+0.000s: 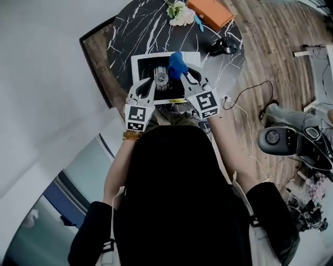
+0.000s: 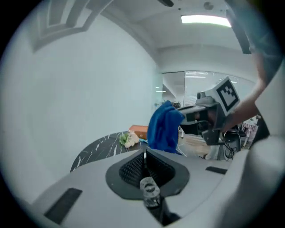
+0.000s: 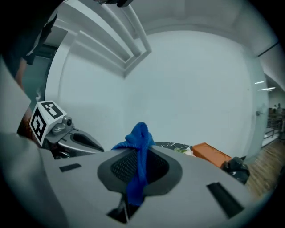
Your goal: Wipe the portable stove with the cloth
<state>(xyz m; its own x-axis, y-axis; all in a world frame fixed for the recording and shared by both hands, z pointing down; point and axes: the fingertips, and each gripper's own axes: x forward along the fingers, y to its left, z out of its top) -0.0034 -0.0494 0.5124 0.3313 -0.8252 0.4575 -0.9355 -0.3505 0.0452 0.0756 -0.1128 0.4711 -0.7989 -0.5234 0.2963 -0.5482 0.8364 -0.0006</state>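
Note:
The portable stove (image 1: pixel 138 65), white with a black top and a round grey burner (image 1: pixel 161 79), sits on the dark marble table (image 1: pixel 130 31). Both grippers hover over it, side by side. My right gripper (image 1: pixel 183 76) is shut on the blue cloth (image 1: pixel 177 63), which bunches above the jaws and hangs through them (image 3: pixel 137 178). My left gripper (image 1: pixel 152 83) is shut, its jaws meeting in a thin line (image 2: pixel 145 153). A small round clear piece (image 2: pixel 149 189) sits behind that line; what it is I cannot tell. From the left gripper view, the cloth (image 2: pixel 164 127) hangs from the right gripper (image 2: pixel 182 116).
At the table's far edge lie an orange box (image 1: pixel 210 13), white flowers (image 1: pixel 179 14) and a black object (image 1: pixel 225 47). A cable (image 1: pixel 250 93) runs over the wooden floor to the right, near a black and grey machine (image 1: pixel 283 140). A pale wall stands to the left.

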